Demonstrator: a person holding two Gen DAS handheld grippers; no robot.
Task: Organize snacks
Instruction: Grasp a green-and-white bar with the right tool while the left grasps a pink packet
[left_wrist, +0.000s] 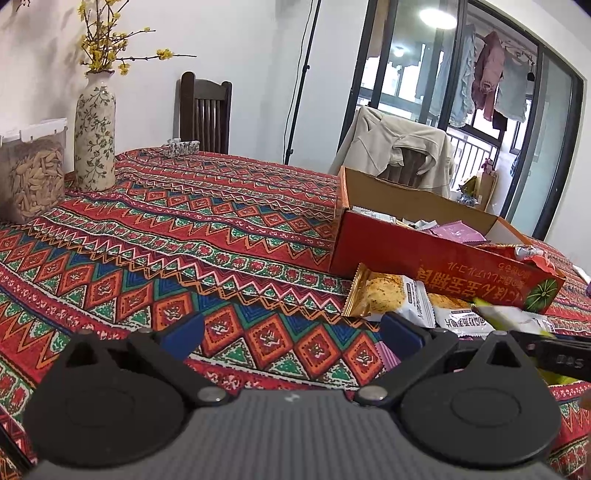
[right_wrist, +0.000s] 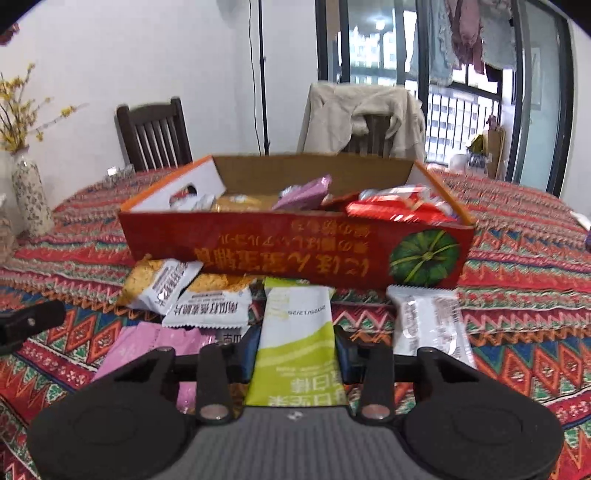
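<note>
Holding mixed snack packets, red box (right_wrist: 295, 251); right fingers (right_wrist: 248, 354) gripping green packet (right_wrist: 295, 332), left fingers (left_wrist: 184, 334) open.

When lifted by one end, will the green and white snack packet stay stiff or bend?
The green and white snack packet looks flat and thin, so its free end will probably droop. The glossy wrapper may slip between the pads of the right hand-held gripper.

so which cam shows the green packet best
The right wrist view: the green packet lies lengthwise between the right claw's blue pads, print and date readable. The left wrist view shows only a blurred yellow-green sliver past the box.
</note>
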